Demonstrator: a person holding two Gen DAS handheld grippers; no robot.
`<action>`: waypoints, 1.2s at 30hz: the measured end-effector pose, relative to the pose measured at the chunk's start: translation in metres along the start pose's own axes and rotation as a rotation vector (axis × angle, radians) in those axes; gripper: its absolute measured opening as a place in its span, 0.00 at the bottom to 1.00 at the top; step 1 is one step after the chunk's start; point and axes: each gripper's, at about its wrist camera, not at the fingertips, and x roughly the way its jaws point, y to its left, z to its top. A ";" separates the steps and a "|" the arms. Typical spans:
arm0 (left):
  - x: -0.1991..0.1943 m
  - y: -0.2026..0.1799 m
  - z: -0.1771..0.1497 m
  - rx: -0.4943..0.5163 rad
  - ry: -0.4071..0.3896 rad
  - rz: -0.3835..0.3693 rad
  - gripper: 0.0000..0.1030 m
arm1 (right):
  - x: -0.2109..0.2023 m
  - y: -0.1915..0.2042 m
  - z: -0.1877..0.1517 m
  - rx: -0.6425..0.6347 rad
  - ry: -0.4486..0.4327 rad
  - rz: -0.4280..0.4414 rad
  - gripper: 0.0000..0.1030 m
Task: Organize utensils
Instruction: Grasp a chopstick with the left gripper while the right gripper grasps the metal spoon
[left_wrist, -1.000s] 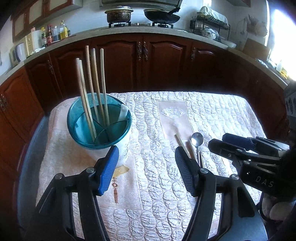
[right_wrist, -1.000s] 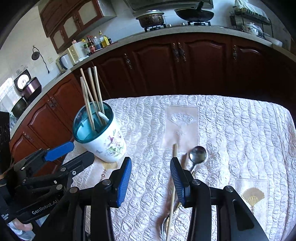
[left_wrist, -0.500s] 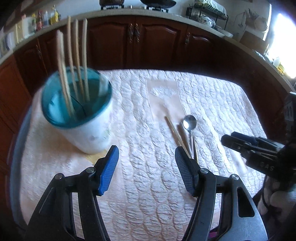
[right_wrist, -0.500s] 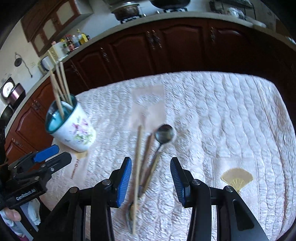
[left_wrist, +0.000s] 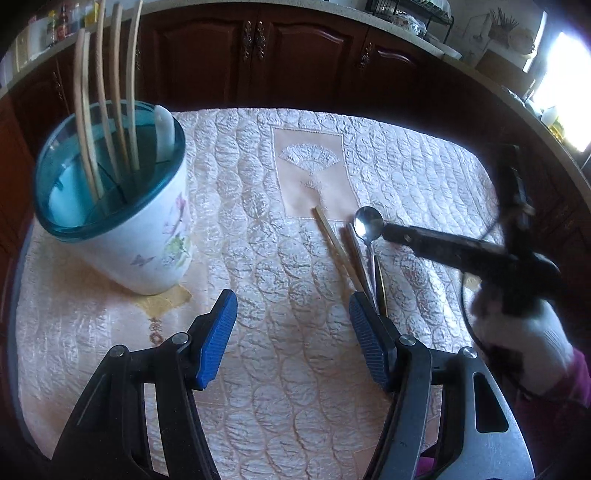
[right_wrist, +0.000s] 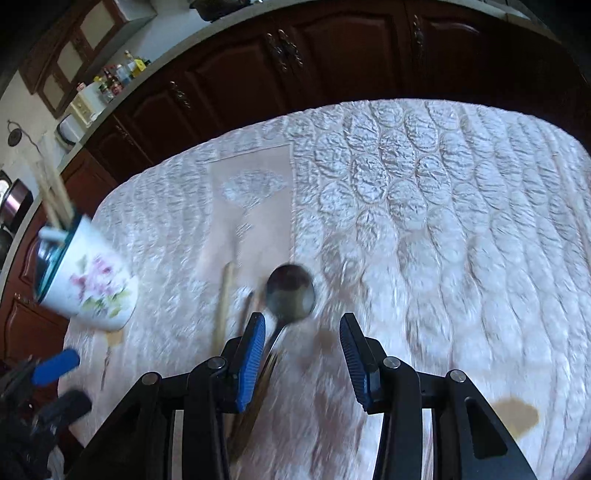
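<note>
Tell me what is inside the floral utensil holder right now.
The utensil holder holds four wooden chopsticks standing upright and a white handle leaning against the teal rim. Their lower ends and the holder's bottom are hidden by its wall and dividers.

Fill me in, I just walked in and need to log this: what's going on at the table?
A person with tongs in each hand is sorting utensils. Four chopsticks already stand in the floral holder. On the quilted cloth lie a metal spoon and a loose chopstick. The right tongs are open, low over the spoon's handle, nothing gripped. The left tongs are open and hold nothing.
</note>
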 end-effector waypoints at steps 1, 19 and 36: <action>0.003 -0.001 0.002 -0.001 0.005 -0.004 0.61 | 0.005 -0.004 0.004 0.010 0.000 0.019 0.40; 0.097 -0.015 0.054 -0.149 0.103 -0.028 0.57 | 0.004 -0.042 0.002 0.090 -0.040 0.165 0.03; 0.140 -0.026 0.074 -0.131 0.150 0.004 0.08 | 0.013 -0.048 0.007 0.061 -0.039 0.188 0.19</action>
